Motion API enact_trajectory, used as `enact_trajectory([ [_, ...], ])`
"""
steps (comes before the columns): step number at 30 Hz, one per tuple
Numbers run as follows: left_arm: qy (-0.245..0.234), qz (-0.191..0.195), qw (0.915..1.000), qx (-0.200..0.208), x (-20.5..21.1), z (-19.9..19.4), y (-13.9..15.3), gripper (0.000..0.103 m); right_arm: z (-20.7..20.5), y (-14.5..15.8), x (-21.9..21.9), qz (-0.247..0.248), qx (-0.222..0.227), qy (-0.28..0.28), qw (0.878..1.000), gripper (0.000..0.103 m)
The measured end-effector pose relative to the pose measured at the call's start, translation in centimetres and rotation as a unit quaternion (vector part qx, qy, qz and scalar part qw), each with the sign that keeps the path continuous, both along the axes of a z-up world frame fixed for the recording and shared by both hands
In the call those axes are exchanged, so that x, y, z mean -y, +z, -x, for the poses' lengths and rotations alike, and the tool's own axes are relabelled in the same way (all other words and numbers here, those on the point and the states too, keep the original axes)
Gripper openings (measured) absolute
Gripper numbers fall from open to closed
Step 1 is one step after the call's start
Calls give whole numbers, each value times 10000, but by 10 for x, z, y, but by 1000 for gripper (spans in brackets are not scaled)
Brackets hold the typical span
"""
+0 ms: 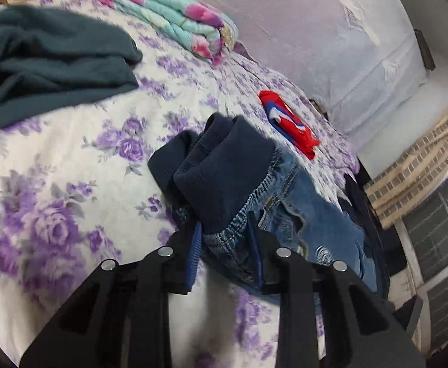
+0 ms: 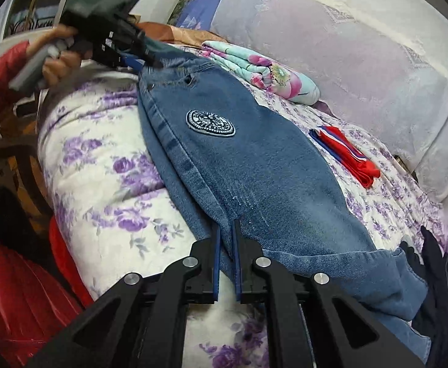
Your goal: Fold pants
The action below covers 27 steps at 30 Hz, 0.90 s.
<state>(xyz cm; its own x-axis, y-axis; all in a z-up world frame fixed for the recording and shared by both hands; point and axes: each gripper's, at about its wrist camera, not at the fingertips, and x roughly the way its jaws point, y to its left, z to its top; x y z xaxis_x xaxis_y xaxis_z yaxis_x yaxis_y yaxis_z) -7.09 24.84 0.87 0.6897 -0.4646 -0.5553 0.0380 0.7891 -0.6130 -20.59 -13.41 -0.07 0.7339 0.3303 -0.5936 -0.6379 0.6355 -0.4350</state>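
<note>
Blue denim pants (image 2: 254, 171) with a round patch lie stretched along the floral bed. Their dark navy ribbed waistband (image 1: 224, 165) bunches up in the left wrist view. My left gripper (image 1: 225, 230) is shut on the waist end of the pants; it also shows in the right wrist view (image 2: 144, 59), held by a hand in a red sleeve. My right gripper (image 2: 226, 230) is shut on the near edge of the pants, close to the leg end.
A floral bedspread (image 2: 107, 165) covers the bed. A folded teal and pink blanket (image 2: 264, 73), a red and blue cloth (image 2: 346, 150) and a dark green garment (image 1: 49, 61) lie on it. White pillows (image 2: 362, 61) are at the back. Dark clothing (image 2: 432, 270) hangs at the right edge.
</note>
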Motion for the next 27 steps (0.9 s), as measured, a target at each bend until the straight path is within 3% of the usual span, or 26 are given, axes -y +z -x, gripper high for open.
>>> enact_trajectory([
  [2,265,-445,9982,309,12,12,25,29,-3,-2,1,-60,-77,-44,9999,10],
  [4,523,-953,9900,903,26,32,56,31,-5,-5,2,-138,-113,-79,9998,10],
  [6,355,-1007,9860,1284,40,44,76,42,-7,-7,2,-188,-120,-110,9997,10],
  [8,-92,-980,9864,1319,59,41,81,68,-8,-8,3,-252,-137,-141,9995,10],
  [10,-598,-1158,9849,1142,87,26,65,70,-8,-7,3,-287,-154,-159,9993,10],
  [11,-740,-1340,9844,869,100,14,49,70,-8,-7,3,-322,-194,-178,9991,11],
  [12,-885,-1599,9827,313,115,-6,19,70,-9,-6,3,-362,-264,-201,9988,11],
  [13,-851,-1772,9804,136,123,-15,0,70,-9,-4,3,-381,-319,-216,9985,11],
  [14,-750,-2023,9757,384,129,-14,-9,72,-10,1,4,-406,-404,-217,9981,13],
  [15,-725,-2456,9645,638,140,-7,-11,73,-11,7,6,-440,-517,-194,9975,15],
  [16,-681,-2842,9540,675,150,-2,-9,74,-12,16,9,-528,-703,-147,9960,21],
  [18,-651,-2769,9561,710,150,-1,-8,77,-16,48,26,-919,-877,-210,9917,33],
  [20,-759,-2427,9644,729,139,-3,-8,80,-33,79,44,-1164,-859,-609,9876,63],
  [22,-768,-2270,9679,760,136,-3,-9,80,-67,101,64,-1270,-911,-1427,9774,75],
  [23,-762,-2292,9673,778,136,-2,-9,80,-94,108,77,-1316,-1023,-1983,9659,75],
  [25,-746,-2359,9656,794,141,-1,-10,80,-141,106,96,-1303,-1319,-2819,9414,75],
  [27,-754,-2331,9662,807,140,1,-9,80,-191,88,114,-1177,-1827,-3605,9071,75],
])
